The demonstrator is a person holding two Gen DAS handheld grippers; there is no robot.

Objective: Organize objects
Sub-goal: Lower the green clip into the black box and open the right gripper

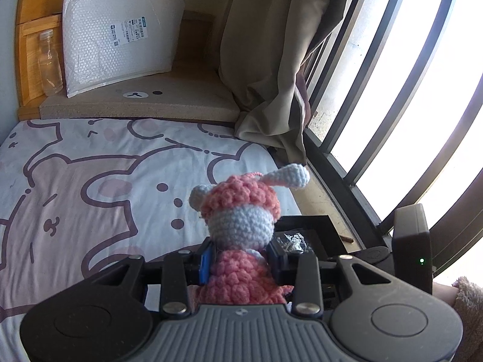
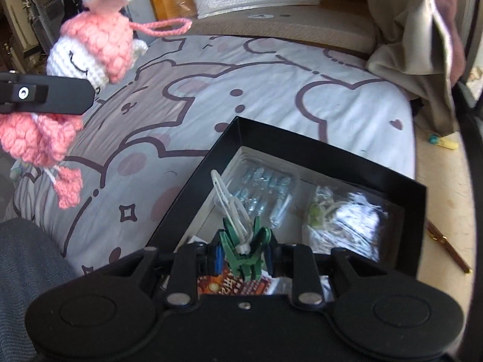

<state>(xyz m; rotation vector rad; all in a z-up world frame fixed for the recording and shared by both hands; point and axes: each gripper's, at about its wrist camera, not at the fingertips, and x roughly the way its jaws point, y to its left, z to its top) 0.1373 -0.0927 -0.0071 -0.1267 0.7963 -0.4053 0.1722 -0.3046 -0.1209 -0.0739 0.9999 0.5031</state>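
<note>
A crocheted pink-and-white doll [image 1: 241, 211] sticks up from my left gripper [image 1: 241, 261], whose pads are shut on its pink body above the bed. The right wrist view shows that same doll [image 2: 90, 45] at upper left, with a left finger [image 2: 54, 93] across it. My right gripper [image 2: 244, 256] hangs over an open black box [image 2: 302, 147] on the bed's edge. Its fingers are shut on a green plastic toy [image 2: 232, 241] with a white cord loop [image 2: 226, 199]. The box [image 1: 305, 221] also shows just behind the doll.
Inside the box lie a clear bag of small pieces [image 2: 265, 181], a silvery bag [image 2: 347, 220] and a red packet [image 2: 229, 286]. The cartoon-print sheet [image 1: 90, 181] covers the bed. Beyond it are a cushion [image 1: 151, 102], bubble mailer [image 1: 120, 36], bottle [image 1: 49, 63], curtain [image 1: 271, 60] and window bars.
</note>
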